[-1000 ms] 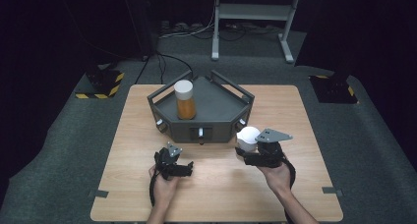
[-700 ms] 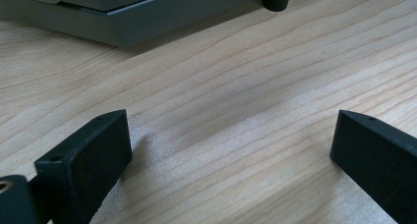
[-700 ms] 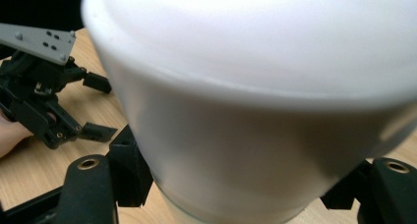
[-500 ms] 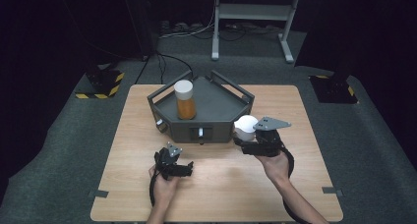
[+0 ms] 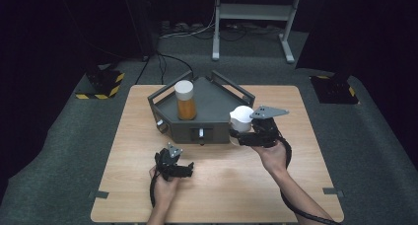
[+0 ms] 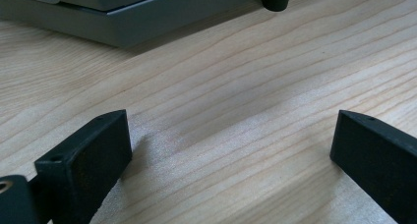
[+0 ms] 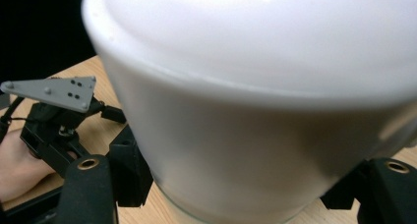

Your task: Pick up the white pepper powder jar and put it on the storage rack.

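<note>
White plastic jar [image 5: 242, 117], capped, with a clear lower part visible in the right gripper view, is clamped in the right claw [image 5: 245, 131], jaws closed tight against its sides. It sits lifted off the wooden worktop [image 5: 305, 136], right at the front-right corner of the grey tray [image 5: 217, 104], roughly mid-worktop and a bit toward the right edge. The tray's angled wall is just beside the jar, so that's the thing crowding it.

Inside the tray, over toward its left side, stands an orange bottle [image 5: 185, 100] with a white cap, upright and well apart from the jar.

The left claw [image 5: 173, 167] is parked low over the worktop nearer the front edge, jaws spread wide with nothing but bare wood between them; the tray's base [image 6: 123, 22] is just ahead of it.
</note>
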Tool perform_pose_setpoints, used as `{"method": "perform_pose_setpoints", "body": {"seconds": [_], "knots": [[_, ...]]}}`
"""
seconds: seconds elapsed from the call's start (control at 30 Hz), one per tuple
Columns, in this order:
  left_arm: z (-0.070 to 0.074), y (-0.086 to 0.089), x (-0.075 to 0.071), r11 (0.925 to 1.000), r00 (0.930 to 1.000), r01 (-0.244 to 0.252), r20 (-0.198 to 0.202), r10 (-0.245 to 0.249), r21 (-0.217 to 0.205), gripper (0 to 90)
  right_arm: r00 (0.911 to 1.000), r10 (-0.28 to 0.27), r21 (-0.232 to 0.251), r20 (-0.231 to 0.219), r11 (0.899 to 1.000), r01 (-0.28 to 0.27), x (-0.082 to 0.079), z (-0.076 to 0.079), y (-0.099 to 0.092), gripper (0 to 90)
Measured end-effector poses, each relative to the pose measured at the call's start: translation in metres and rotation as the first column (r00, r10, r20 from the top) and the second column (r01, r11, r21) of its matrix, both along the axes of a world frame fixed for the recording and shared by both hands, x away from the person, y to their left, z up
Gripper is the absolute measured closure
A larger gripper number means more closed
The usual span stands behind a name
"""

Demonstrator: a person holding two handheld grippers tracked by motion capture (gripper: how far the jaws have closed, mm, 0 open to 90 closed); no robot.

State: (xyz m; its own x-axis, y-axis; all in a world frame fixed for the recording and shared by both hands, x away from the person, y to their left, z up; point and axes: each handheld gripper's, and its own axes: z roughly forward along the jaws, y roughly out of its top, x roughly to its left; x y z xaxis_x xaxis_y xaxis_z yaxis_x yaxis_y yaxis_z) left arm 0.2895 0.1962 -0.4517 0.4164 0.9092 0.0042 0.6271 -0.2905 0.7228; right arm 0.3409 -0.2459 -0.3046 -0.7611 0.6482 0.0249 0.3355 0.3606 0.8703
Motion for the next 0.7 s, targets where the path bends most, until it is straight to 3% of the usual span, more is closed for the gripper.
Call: {"method": "perform_pose_setpoints", "body": {"seconds": [0.37, 0.7], "knots": [[0.000, 0.000, 0.000, 1.0000, 1.0000, 0.000, 0.000, 0.000, 0.000, 2.0, 0.9999, -0.002, 0.017, -0.016, 1.000, 0.002, 0.018, 0.011, 0.011, 30.2], [0.000, 0.000, 0.000, 1.0000, 1.0000, -0.001, 0.000, 0.001, 0.001, 2.0, 0.9999, -0.017, 0.003, -0.001, 1.000, 0.017, 0.033, 0.023, 0.029, 30.2]]}}
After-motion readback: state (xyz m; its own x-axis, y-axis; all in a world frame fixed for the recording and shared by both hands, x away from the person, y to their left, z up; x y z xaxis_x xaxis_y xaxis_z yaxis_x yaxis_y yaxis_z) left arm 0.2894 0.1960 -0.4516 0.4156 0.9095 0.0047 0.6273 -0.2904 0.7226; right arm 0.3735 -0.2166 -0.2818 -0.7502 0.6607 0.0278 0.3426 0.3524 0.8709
